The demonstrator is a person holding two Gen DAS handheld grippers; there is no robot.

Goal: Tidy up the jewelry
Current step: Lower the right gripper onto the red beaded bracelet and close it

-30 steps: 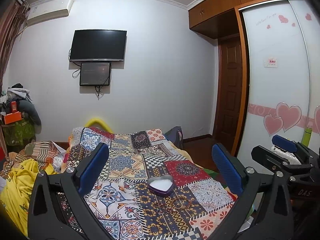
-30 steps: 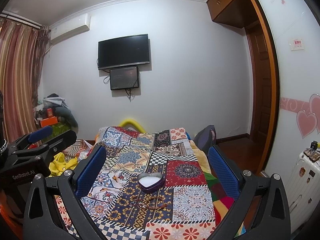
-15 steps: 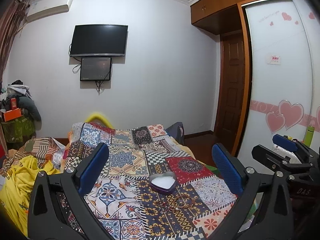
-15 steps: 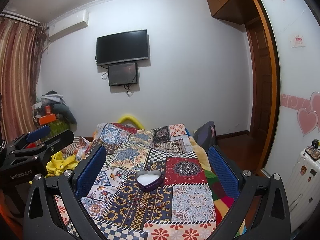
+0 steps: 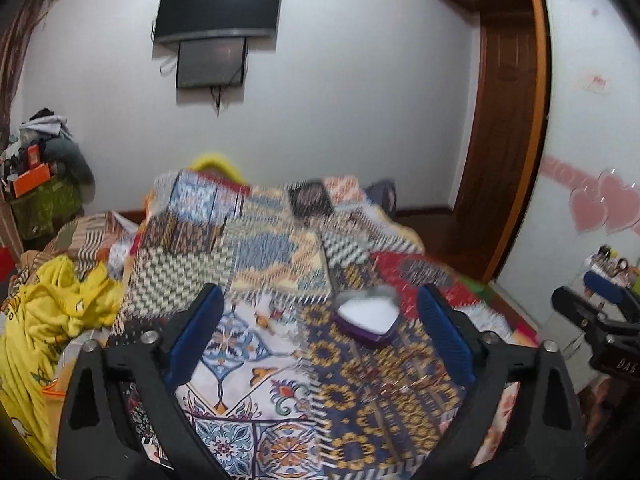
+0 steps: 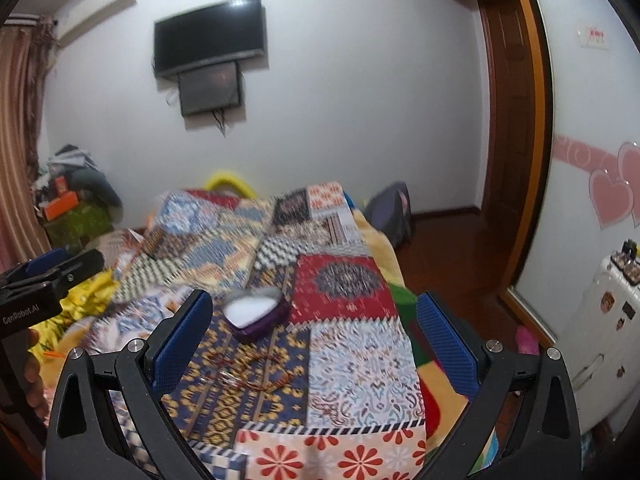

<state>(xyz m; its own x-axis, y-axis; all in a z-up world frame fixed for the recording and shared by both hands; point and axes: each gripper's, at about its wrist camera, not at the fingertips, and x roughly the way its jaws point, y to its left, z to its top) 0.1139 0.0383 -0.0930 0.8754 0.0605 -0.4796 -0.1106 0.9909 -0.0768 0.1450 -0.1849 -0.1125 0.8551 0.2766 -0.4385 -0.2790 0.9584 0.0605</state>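
Both tongs hang over a bed covered by a patchwork quilt, each pointing down at it. The left tongs are spread wide and have just been narrowing a little, with nothing pinched between them. The right tongs are spread wide too and hold nothing. A purple heart-shaped box with a white inside sits open on the quilt, toward the right blue pad in the left view and just right of the left pad in the right view. Thin reddish bracelets lie on the quilt nearer than the box, apart from it. The picture is blurred, so their number is unclear.
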